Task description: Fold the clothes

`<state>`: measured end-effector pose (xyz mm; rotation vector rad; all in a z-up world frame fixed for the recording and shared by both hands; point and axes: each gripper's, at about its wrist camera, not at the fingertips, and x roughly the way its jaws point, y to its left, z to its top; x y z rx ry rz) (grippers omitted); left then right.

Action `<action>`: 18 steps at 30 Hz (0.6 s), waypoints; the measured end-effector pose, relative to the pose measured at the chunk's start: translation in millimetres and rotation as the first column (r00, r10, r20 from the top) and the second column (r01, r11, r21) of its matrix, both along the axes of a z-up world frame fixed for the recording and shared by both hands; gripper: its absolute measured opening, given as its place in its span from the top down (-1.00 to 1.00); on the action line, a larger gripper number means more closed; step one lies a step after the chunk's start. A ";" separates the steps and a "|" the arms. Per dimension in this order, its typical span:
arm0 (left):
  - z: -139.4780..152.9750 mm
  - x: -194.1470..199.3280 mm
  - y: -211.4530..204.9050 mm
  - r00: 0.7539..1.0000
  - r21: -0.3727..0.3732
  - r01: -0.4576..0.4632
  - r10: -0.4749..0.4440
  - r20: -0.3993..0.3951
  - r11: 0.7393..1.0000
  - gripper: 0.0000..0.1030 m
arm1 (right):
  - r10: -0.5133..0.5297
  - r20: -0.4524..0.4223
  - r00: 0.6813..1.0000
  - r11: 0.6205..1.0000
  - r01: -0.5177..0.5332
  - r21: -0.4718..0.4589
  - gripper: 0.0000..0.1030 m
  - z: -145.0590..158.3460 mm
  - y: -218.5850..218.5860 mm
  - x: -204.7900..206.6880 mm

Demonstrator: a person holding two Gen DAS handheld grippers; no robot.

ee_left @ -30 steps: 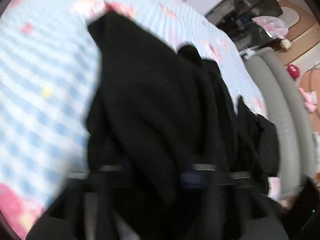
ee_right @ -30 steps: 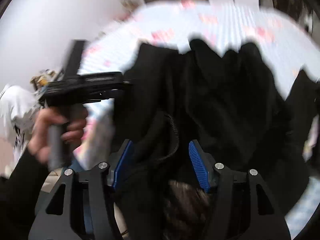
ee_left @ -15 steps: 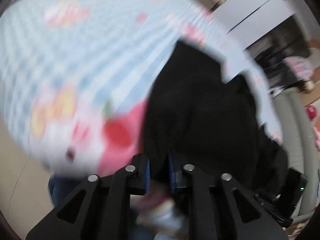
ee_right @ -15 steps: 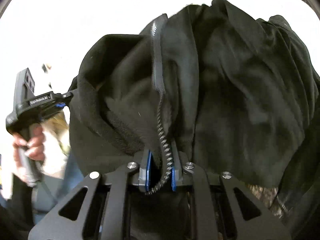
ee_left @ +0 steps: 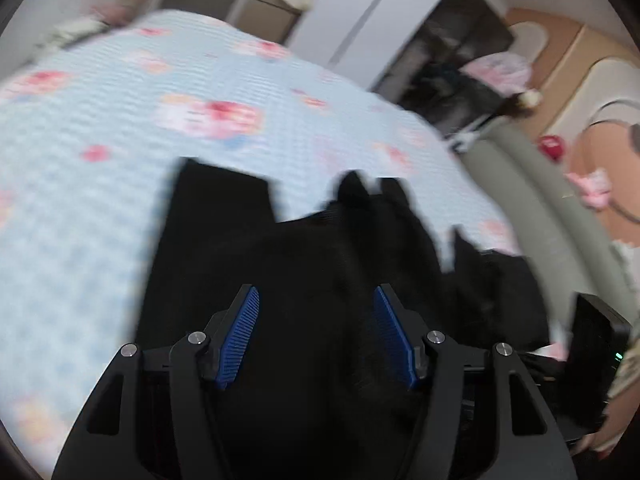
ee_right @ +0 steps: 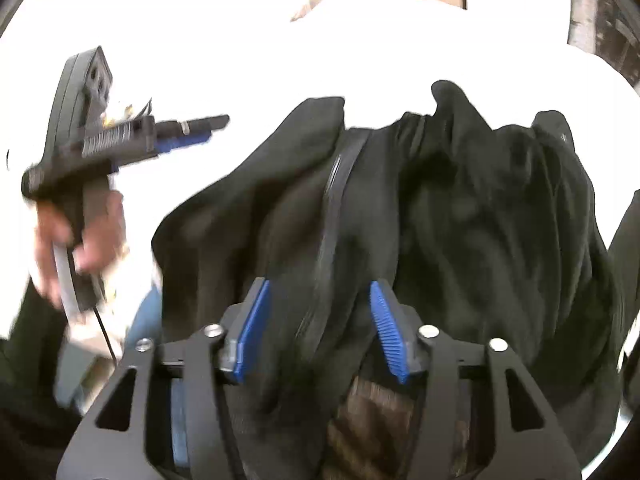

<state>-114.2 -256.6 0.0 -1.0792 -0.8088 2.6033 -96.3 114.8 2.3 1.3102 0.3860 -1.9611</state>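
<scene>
A black zip-up fleece jacket (ee_left: 320, 264) lies rumpled on a light blue checked bedspread (ee_left: 100, 168). My left gripper (ee_left: 316, 300) hangs over it, jaws wide apart, with black cloth below the gap. In the right wrist view the same jacket (ee_right: 460, 220) shows its zipper line running toward me, and my right gripper (ee_right: 320, 292) is open above it. The left gripper (ee_right: 200, 132) also appears at the left of that view, held by a hand (ee_right: 76, 236).
The bedspread carries pink flower prints. A grey padded bed edge (ee_left: 532, 200) runs along the right. Beyond it stand a dark shelf unit (ee_left: 452, 76) and white cabinet doors (ee_left: 360, 20). The bed in the right wrist view is washed out white.
Half a second ago both grippers were shut on the jacket's edge; now both stand open and the jacket has dropped back onto the bed.
</scene>
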 end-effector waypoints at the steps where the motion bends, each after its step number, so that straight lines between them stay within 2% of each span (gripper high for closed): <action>1: -6.5 -14.1 7.8 1.000 0.023 0.021 -0.021 0.003 1.000 -0.17 | -0.022 -0.005 1.000 1.000 0.023 0.006 -0.16 -2.6 -2.7 -9.6; 3: -29.9 -35.1 10.5 0.995 -0.003 0.005 -0.005 0.099 1.000 0.00 | -0.067 -0.016 0.998 0.998 0.068 0.017 -0.17 -7.9 -8.2 -28.9; 4: -42.4 -45.2 11.0 0.988 -0.023 -0.006 0.009 0.152 1.000 0.18 | -0.090 -0.022 0.996 0.996 0.090 0.022 -0.14 -10.5 -11.0 -38.5; 6: -63.8 -51.9 2.6 0.959 -0.153 -0.050 0.090 0.268 0.987 0.31 | -0.134 -0.033 0.990 0.990 0.135 0.033 -0.04 -15.7 -16.5 -57.7; 7: -71.0 -51.3 -5.2 0.936 -0.258 -0.075 0.158 0.316 0.963 0.36 | -0.157 -0.035 0.987 0.987 0.159 0.037 0.01 -18.5 -17.3 -67.4; 8: -77.2 -49.6 -14.0 0.906 -0.372 -0.094 0.234 0.353 0.924 0.36 | -0.192 -0.009 0.981 0.981 0.193 0.036 0.01 -22.2 -2.1 -77.2; 10: -79.6 -42.6 -35.2 0.856 -0.496 -0.148 0.362 0.370 0.855 0.36 | -0.250 -0.026 0.968 0.966 0.251 0.068 0.00 -16.0 28.0 -92.6; 11: -73.6 -38.6 -45.2 0.857 -0.480 -0.176 0.374 0.354 0.859 0.38 | -0.284 -0.068 0.957 0.952 0.289 0.100 -0.04 -10.3 44.6 -105.2; 12: -65.5 -34.5 -54.8 0.868 -0.440 -0.204 0.370 0.332 0.875 0.41 | -0.318 -0.087 0.944 0.940 0.326 0.100 -0.09 -4.1 57.9 -119.9; 13: -58.3 -39.9 -51.5 0.891 -0.404 -0.194 0.333 0.308 0.894 0.41 | -0.352 -0.106 0.930 0.927 0.362 0.099 -0.22 2.0 71.2 -134.6; 16: -37.5 -65.2 -28.7 0.956 -0.307 -0.118 0.191 0.221 0.945 0.32 | -0.427 -0.134 0.894 0.895 0.439 0.082 -0.45 13.7 96.3 -186.5; 18: -23.6 -82.1 -13.5 0.984 -0.245 -0.057 0.096 0.152 0.968 0.31 | -0.432 -0.172 0.885 0.887 0.452 0.098 -0.58 9.0 97.6 -223.4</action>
